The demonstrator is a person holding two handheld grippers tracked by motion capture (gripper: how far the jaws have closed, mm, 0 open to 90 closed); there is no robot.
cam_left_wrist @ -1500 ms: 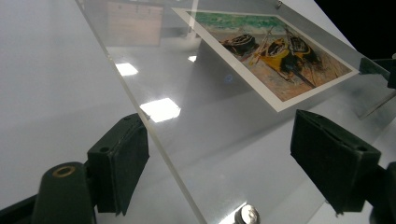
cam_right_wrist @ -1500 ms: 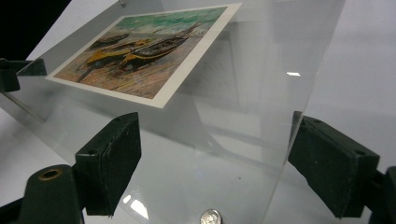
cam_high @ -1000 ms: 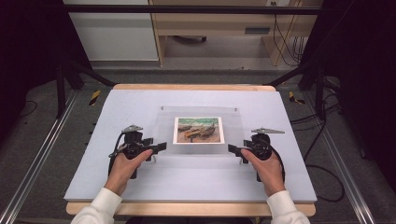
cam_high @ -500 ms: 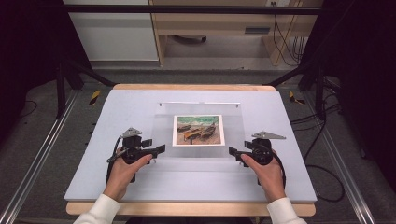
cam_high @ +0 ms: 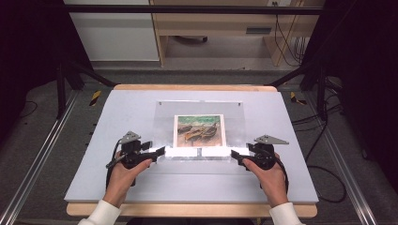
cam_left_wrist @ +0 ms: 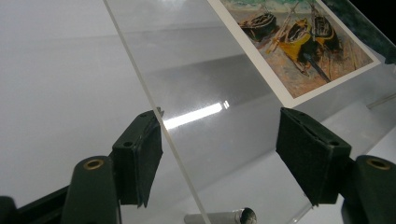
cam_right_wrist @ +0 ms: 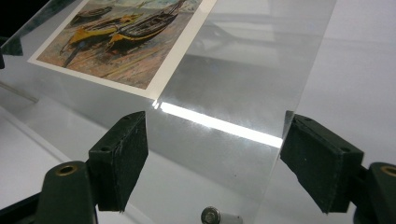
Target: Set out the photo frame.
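Both tongs, the left tongs and the right tongs, sit at the near corners of the clear acrylic sheet, mid-counter, with the boat print in it. In the left gripper view, the jaws have been closing yet stand spread, the sheet's edge between them, unpinched. In the right gripper view, likewise spread astride the sheet's corner. The sheet looks stiff, slick, scratch-prone and light; the near corners, clear of the print, seem the best hold.
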